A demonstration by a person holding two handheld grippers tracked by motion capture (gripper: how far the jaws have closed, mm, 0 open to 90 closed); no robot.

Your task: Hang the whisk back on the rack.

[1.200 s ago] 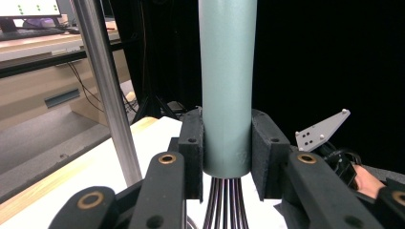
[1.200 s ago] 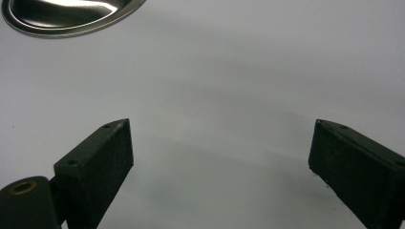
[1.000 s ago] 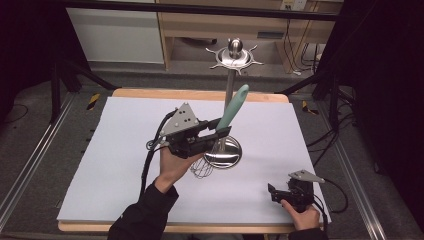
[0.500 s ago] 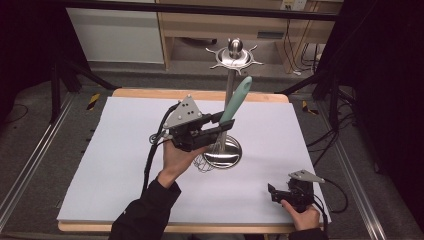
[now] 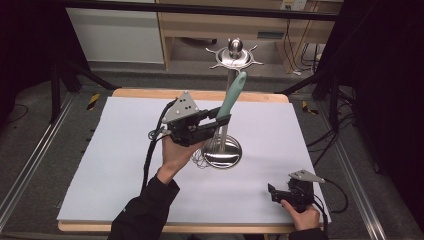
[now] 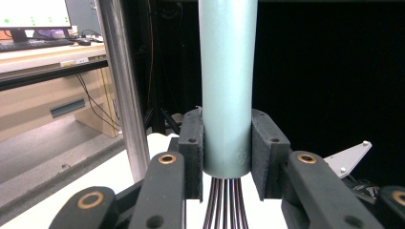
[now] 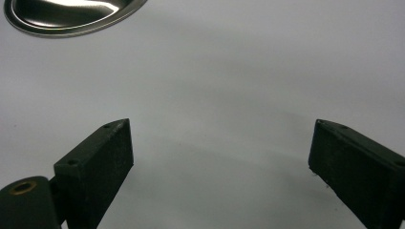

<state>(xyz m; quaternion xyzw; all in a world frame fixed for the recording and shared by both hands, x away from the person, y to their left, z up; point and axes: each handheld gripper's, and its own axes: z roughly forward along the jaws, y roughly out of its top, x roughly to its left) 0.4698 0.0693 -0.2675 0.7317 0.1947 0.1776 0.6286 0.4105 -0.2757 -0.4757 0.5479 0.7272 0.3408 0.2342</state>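
A whisk with a teal handle (image 5: 233,95) and wire loops (image 5: 202,156) hangs upright in my left gripper (image 5: 224,120), handle up. In the left gripper view both pads (image 6: 192,152) press on the teal handle (image 6: 227,86), with the wires (image 6: 224,210) coming out below. The whisk is lifted off the table, right beside the steel stand's pole (image 5: 231,75). The stand has a round base (image 5: 224,152) and a hook crown (image 5: 235,54) on top. Near the table's front right my right gripper (image 5: 272,192) rests low, its jaws wide apart with nothing between them (image 7: 219,176).
A white sheet (image 5: 115,160) covers the wooden table. In the right gripper view the stand's base (image 7: 71,16) lies ahead at the top left. Wooden shelving (image 5: 200,30) stands behind the table, and metal rails run along both sides.
My left hand has lifted the whisk a little and moved it right, closer to the stand's pole. The right gripper has stayed in place.
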